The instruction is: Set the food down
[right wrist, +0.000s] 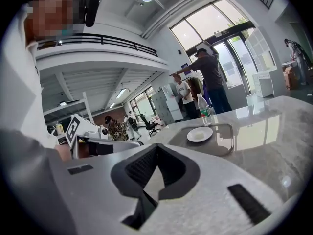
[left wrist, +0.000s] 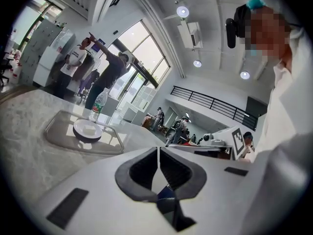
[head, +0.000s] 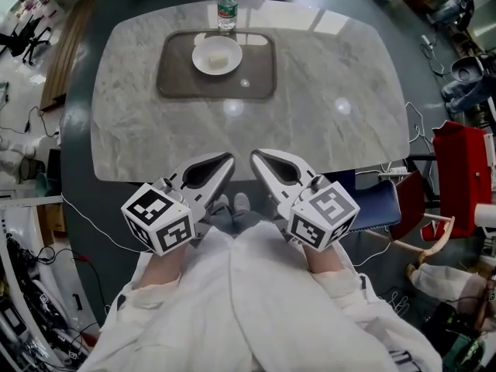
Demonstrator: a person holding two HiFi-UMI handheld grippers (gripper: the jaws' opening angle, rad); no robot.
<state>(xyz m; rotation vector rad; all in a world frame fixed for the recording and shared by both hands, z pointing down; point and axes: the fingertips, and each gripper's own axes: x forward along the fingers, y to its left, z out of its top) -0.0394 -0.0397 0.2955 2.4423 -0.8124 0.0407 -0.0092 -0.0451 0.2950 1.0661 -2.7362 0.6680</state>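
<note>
A pale piece of food (head: 218, 56) lies on a white plate (head: 206, 60), which rests on a dark tray (head: 174, 76) at the far side of the marble table (head: 325, 115). Both grippers hang side by side off the table's near edge, above the person's lap. The left gripper (head: 231, 159) is shut and holds nothing, and so is the right gripper (head: 254, 155). In the left gripper view the jaws of that gripper (left wrist: 158, 149) meet, with the plate (left wrist: 88, 129) far ahead on the left. In the right gripper view its gripper (right wrist: 156, 146) is shut too, the plate (right wrist: 199, 133) ahead on the right.
A water bottle (head: 227, 5) stands at the table's far edge just behind the tray. A red chair (head: 459, 178) and a blue seat (head: 381, 204) stand right of the table. Cables run over the floor at the left. People (right wrist: 210, 77) stand beyond the table.
</note>
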